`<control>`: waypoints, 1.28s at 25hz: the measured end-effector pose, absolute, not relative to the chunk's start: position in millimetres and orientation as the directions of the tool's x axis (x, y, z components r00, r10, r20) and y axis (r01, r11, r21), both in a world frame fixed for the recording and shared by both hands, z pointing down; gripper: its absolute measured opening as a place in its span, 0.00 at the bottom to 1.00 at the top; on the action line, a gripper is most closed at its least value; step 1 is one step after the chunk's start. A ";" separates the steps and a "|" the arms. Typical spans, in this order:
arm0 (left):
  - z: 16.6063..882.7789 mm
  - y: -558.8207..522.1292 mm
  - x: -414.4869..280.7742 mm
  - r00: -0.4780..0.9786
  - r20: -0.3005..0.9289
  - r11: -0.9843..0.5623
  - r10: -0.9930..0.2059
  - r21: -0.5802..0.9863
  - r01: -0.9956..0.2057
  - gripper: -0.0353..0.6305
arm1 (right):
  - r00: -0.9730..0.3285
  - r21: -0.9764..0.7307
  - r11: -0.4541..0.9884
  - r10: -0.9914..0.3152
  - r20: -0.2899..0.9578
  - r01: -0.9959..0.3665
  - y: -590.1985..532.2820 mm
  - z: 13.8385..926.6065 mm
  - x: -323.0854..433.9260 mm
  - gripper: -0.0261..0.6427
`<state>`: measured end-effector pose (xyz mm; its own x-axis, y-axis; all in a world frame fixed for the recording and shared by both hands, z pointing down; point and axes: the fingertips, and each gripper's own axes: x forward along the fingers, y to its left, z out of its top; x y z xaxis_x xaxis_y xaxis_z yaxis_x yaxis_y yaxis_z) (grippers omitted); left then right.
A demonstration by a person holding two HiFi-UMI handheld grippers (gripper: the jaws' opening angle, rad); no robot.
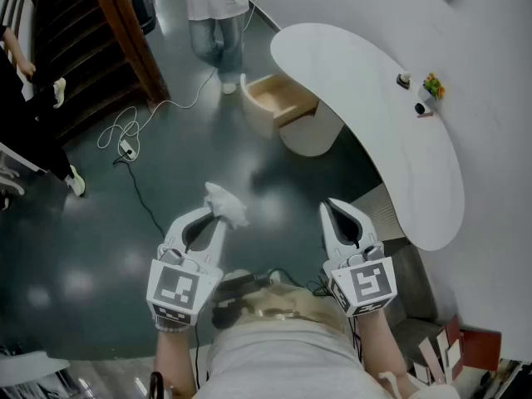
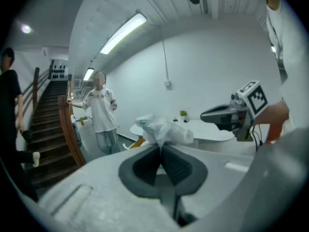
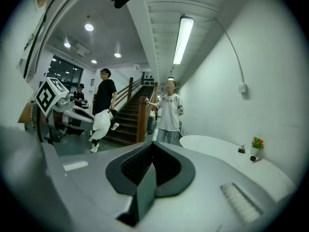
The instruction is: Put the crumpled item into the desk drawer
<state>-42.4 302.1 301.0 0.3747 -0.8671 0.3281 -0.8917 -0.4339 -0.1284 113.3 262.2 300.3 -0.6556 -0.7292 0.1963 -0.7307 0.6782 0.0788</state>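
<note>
The left gripper's point(image 1: 218, 212) fingers point(image 2: 179, 164) are pinched together on a white crumpled item point(image 1: 226, 202), which bulges out past their tips. In the left gripper view the wad point(image 2: 163, 129) lies wider than tall, its long axis across the jaws. It hangs in the air above the dark floor point(image 1: 100, 239). The right gripper point(image 1: 337, 212) has its jaws closed on nothing. Well ahead, the desk drawer point(image 1: 278, 98) stands pulled open from the curved white desk point(image 1: 391, 131), its wooden inside showing.

My left claw point(image 2: 161, 148) is matt grey plastic; the crumpled item point(image 2: 164, 128) thin, crinkly white; desk point(image 1: 374, 115) smooth white; drawer point(image 1: 274, 98) pale wood.
</note>
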 end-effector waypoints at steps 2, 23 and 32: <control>301.3 302.9 -42.7 0.380 0.329 -0.439 -0.865 -0.127 -0.890 0.05 | -0.654 0.080 0.677 -0.730 0.197 -0.732 262.6 299.7 111.6 0.05; 304.7 293.5 -35.5 0.373 0.326 -0.429 -0.869 -0.117 -0.896 0.05 | -0.648 0.061 0.668 -0.737 0.195 -0.742 254.3 301.6 123.8 0.05; 303.4 286.2 -23.1 0.389 0.318 -0.439 -0.865 -0.101 -0.893 0.05 | -0.641 0.073 0.663 -0.741 0.200 -0.745 249.9 299.8 137.5 0.05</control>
<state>-23.1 286.2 303.4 0.3890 -0.8647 0.3178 -0.8928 -0.4389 -0.1013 137.5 249.9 299.8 -0.6406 -0.7414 0.2000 -0.7449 0.6632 0.0726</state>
